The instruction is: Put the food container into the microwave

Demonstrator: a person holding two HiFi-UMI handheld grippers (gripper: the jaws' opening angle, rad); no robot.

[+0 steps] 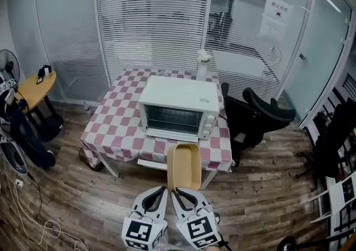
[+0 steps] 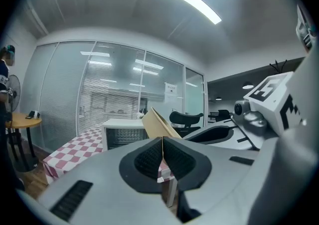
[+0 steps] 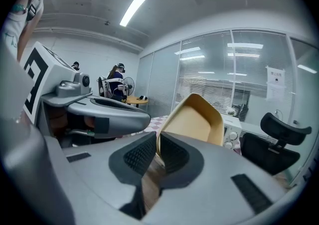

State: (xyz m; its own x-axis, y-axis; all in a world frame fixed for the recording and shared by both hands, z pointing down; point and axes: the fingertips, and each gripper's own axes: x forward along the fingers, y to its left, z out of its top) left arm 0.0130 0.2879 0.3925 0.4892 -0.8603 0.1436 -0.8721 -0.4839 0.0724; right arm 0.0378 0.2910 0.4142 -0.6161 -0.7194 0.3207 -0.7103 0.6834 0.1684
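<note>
A tan food container (image 1: 184, 166) hangs in the air before the table's front edge, short of the white microwave (image 1: 178, 108). The microwave stands on a red-and-white checked table (image 1: 119, 127), its glass door closed. My left gripper (image 1: 165, 190) and right gripper (image 1: 173, 191) sit side by side at the container's near rim. In the left gripper view the pads are shut on a thin tan edge (image 2: 162, 156), and the container (image 2: 157, 124) rises beyond them. In the right gripper view the jaws (image 3: 157, 151) are shut on the rim of the container (image 3: 197, 119), with the microwave (image 3: 232, 131) behind it.
A black office chair (image 1: 256, 116) stands right of the table. A white vase (image 1: 204, 65) sits at the table's back edge. A round wooden side table (image 1: 36, 88) and a fan (image 1: 6, 69) are at the left, with cables (image 1: 33, 211) on the wood floor. Glass walls with blinds lie behind.
</note>
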